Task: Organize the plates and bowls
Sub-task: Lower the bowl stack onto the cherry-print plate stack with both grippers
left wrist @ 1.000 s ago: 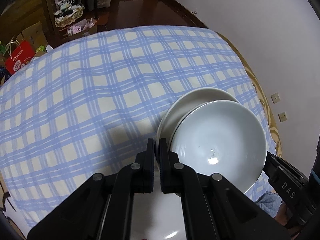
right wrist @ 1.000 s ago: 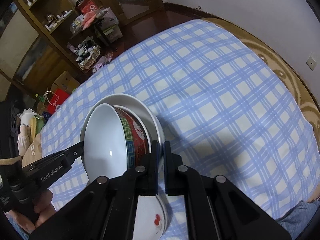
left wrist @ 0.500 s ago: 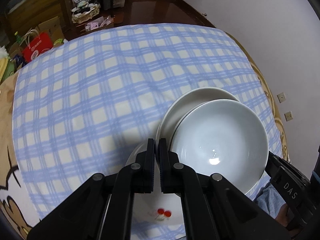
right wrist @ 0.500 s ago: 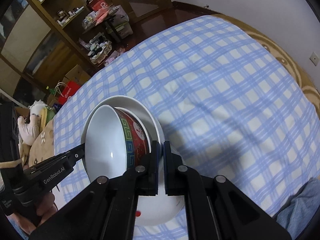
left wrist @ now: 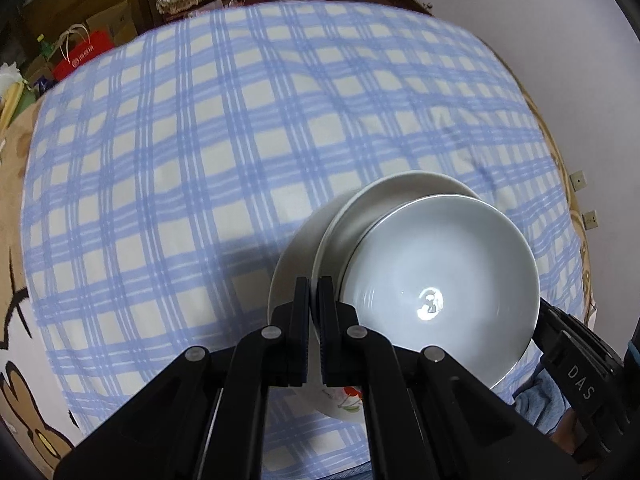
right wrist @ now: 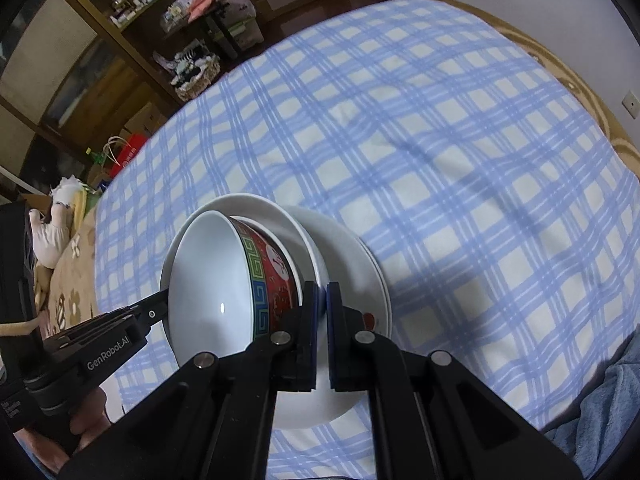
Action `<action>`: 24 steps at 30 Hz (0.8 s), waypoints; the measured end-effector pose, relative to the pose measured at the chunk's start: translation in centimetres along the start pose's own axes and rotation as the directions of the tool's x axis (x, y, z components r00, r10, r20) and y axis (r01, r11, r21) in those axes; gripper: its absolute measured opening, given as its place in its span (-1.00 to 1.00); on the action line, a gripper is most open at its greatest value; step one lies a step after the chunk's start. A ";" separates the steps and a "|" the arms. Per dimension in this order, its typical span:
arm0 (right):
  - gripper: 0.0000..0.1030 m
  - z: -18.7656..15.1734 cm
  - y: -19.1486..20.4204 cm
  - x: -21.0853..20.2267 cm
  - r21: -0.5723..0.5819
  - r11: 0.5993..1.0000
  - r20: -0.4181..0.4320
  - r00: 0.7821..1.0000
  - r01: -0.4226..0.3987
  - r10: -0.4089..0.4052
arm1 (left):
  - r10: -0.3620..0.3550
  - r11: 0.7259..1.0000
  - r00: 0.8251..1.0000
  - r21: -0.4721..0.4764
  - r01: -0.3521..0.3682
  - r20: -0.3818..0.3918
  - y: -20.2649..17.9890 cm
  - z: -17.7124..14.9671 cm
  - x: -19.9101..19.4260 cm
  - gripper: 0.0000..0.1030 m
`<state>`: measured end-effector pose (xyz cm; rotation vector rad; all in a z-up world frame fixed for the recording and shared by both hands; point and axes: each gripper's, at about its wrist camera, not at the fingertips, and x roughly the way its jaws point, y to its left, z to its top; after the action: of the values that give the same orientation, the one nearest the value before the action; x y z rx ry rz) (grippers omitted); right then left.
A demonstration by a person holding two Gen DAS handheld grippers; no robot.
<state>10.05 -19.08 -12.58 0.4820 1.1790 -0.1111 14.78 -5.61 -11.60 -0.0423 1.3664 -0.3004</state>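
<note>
A white plate [left wrist: 372, 208] carries a bowl [left wrist: 440, 280] that is white inside and red-patterned outside [right wrist: 276, 276]. My left gripper [left wrist: 314, 292] is shut on that plate's rim. My right gripper [right wrist: 322, 296] is shut on the rim of the same plate [right wrist: 256, 204] at the opposite side. Each gripper shows in the other's view: the right gripper [left wrist: 568, 360] and the left gripper [right wrist: 116, 336]. The stack hangs tilted just above a second white plate [left wrist: 290, 272] with a red cherry print [right wrist: 370, 320], which lies on the checked cloth. Whether the two plates touch I cannot tell.
The blue-and-cream checked cloth [left wrist: 200, 160] covers a soft surface with a tan patterned blanket [left wrist: 16, 184] at its left edge. Beyond it stand wooden shelves [right wrist: 100, 40], a basket [right wrist: 196, 72] and a red bag [left wrist: 80, 54]. A white wall [left wrist: 540, 60] is to the right.
Both grippers have carried the plate and bowl across the cloth and lower. The cherry-print plate, earlier mostly hidden behind the fingers, now shows beneath the stack.
</note>
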 end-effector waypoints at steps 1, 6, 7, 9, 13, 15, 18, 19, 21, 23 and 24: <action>-0.89 -0.1 -0.2 0.2 0.003 1.000 -0.003 1.000 0.000 0.000 | -0.003 1.000 1.000 0.001 0.003 -0.001 0.1 -0.1 0.2 -0.95; -0.89 0.2 -0.4 0.3 0.007 1.000 -0.013 1.000 -0.005 0.005 | 0.007 1.000 1.000 0.021 -0.007 -0.007 -0.2 0.3 0.1 -0.94; -0.89 0.2 -0.4 0.3 0.005 1.000 -0.017 1.000 -0.002 0.002 | 0.003 1.000 1.000 0.023 -0.003 -0.007 -0.2 0.3 0.1 -0.94; -0.89 0.3 -0.4 0.1 0.009 1.000 -0.013 1.000 -0.003 0.003 | 0.001 0.999 1.000 0.034 -0.001 -0.005 -0.2 0.4 0.1 -0.93; -0.90 0.8 -0.2 -1.5 0.006 0.999 0.046 0.998 -0.046 0.046 | 0.019 0.997 0.999 0.075 -0.023 0.047 -0.7 0.6 -0.9 -0.92; -0.89 0.9 -0.1 -1.7 -0.006 0.999 0.053 0.997 -0.049 0.049 | 0.011 0.996 0.997 0.090 -0.017 0.070 -1.0 0.8 -1.8 -0.85; -0.89 0.5 -0.2 -1.9 -0.002 0.999 0.048 0.997 -0.054 0.054 | 0.018 0.995 0.995 0.096 -0.027 0.095 -1.0 1.0 -3.1 -0.75; -0.89 0.4 -0.2 -2.2 -0.003 0.998 0.051 0.997 -0.061 0.061 | 0.033 0.993 0.993 0.105 -0.045 0.114 -1.1 0.8 -3.7 -0.71; -0.88 0.1 -0.2 -2.6 -0.009 0.998 0.056 0.996 -0.065 0.065 | 0.050 0.990 0.989 0.122 -0.068 0.141 -1.2 0.5 -4.6 -0.61; -0.83 -0.2 -0.2 -3.3 -0.015 0.998 0.065 0.996 -0.066 0.067 | 0.056 0.988 0.986 0.134 -0.077 0.155 -1.2 0.1 -5.4 -0.47; -0.83 -0.3 -0.3 -3.7 -0.021 0.998 0.072 0.995 -0.066 0.068 | 0.057 0.987 0.985 0.139 -0.080 0.164 -1.0 -0.1 -5.8 -0.39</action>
<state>8.22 -19.82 -9.40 0.4966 1.0903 -0.0593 13.53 -5.22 -5.81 0.1000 1.1820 -0.3302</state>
